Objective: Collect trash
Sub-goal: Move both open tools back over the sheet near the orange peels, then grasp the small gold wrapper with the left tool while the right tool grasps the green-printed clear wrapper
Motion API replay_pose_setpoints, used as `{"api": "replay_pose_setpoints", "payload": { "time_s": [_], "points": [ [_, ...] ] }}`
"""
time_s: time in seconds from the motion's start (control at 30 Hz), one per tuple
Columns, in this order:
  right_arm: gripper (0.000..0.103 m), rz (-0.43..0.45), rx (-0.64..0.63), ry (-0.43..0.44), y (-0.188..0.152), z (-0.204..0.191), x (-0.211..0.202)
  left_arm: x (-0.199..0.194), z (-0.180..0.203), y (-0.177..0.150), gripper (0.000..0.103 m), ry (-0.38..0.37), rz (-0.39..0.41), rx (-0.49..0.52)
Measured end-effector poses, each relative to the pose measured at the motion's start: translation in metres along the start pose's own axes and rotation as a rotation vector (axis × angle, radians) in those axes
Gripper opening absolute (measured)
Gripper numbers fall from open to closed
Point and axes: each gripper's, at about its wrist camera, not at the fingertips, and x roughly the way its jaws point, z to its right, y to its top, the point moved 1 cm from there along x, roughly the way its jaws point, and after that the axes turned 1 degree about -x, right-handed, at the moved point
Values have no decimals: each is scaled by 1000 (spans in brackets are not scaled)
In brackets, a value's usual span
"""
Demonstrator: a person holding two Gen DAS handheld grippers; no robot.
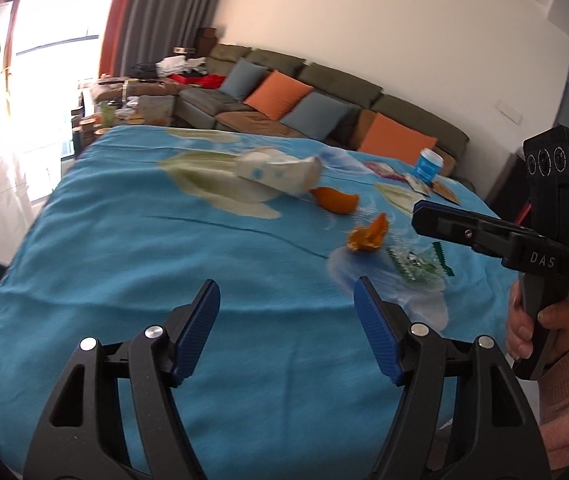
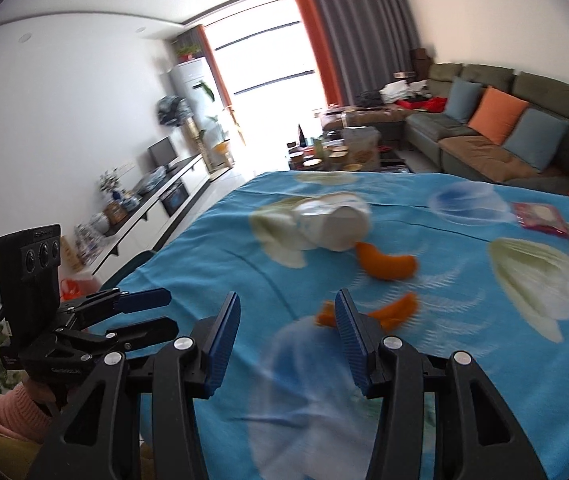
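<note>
Both grippers, left and right, hung empty with jaws apart over a blue tablecloth. Orange peels, a tipped paper cup and a wrapper lay ahead (blurred); a hasty grab might snag the cloth.

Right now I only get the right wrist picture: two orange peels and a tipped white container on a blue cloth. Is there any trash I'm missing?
Observer: Yes. The left wrist view shows a crumpled green wrapper on the blue cloth, just right of the nearer orange peel.
Operator: And the blue thing cut off at my right edge?
Observer: A blue cup, standing upright beside some flat packets.
Operator: Who holds my gripper?
Observer: A hand in a pink sleeve grips the handle of the right gripper.
</note>
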Motion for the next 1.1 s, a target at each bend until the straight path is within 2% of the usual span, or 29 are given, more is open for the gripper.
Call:
{"api": "replay_pose_setpoints", "payload": {
  "time_s": [0.2,0.43,0.83,1.1],
  "points": [
    [47,17,64,-65,-9,39,-15,27,27,12,66,-36,-36,54],
    [47,28,109,-87,-15,69,-21,58,46,23,63,-55,-85,88],
    [47,5,157,-85,-26,86,-19,104,60,39,56,-58,-186,85],
    [47,-26,179,-69,-39,89,-22,125,60,42,46,-65,-240,63]
  ]
}}
